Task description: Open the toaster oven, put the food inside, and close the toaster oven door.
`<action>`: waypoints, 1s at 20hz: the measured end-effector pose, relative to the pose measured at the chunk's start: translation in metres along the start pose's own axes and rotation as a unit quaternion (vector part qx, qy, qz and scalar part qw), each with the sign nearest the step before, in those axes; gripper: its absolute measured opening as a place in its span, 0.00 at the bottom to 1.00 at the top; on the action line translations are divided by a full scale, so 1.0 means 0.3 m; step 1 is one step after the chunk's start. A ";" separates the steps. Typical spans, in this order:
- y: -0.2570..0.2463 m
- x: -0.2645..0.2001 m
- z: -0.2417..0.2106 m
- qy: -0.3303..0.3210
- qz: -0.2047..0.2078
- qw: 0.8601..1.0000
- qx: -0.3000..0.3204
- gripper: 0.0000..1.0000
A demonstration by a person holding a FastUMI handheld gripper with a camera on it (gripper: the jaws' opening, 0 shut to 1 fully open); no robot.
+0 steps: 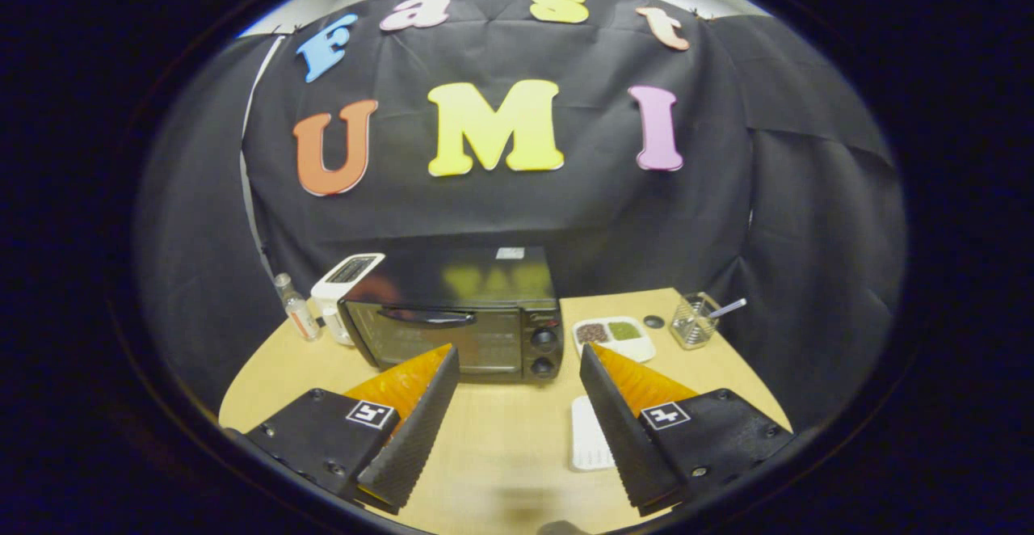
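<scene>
Toaster oven [460,317] stands door shut at the back of the wooden surface [501,454], beyond the spread, empty fingers [517,398]. Right of it a white divided dish [642,347] holds brown and green food; a glass cup [693,322] holds a straw. A white toaster [343,288] and small bottle [296,309] stand to its left. A white tray [588,438] lies near the right finger. Labels are unreadable.

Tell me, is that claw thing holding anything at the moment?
Nothing. The gripper is open, its fingers apart over bare table, short of the closed toaster oven.
</scene>
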State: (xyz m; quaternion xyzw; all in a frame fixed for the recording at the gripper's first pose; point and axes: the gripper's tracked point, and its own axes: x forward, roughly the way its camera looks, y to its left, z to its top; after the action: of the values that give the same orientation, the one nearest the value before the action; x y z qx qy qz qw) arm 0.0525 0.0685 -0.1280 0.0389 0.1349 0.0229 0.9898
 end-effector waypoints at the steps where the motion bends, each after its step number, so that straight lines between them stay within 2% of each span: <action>1: -0.038 -0.044 0.053 -0.017 -0.007 1.000 -0.001 0.96; 6: -0.216 -0.277 0.276 -0.085 -0.033 0.996 -0.005 0.99; 11: -0.332 -0.438 0.416 -0.140 -0.028 0.990 -0.011 0.99; 13: -0.364 -0.479 0.434 -0.147 -0.025 0.988 -0.022 0.99; 16: -0.374 -0.535 0.461 -0.163 0.006 0.986 -0.021 0.99; 20: -0.421 -0.540 0.446 -0.164 0.026 0.986 -0.022 0.99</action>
State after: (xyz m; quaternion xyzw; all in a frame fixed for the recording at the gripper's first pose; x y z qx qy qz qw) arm -0.0630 -0.0759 0.0330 0.0240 -0.0310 0.0451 0.9982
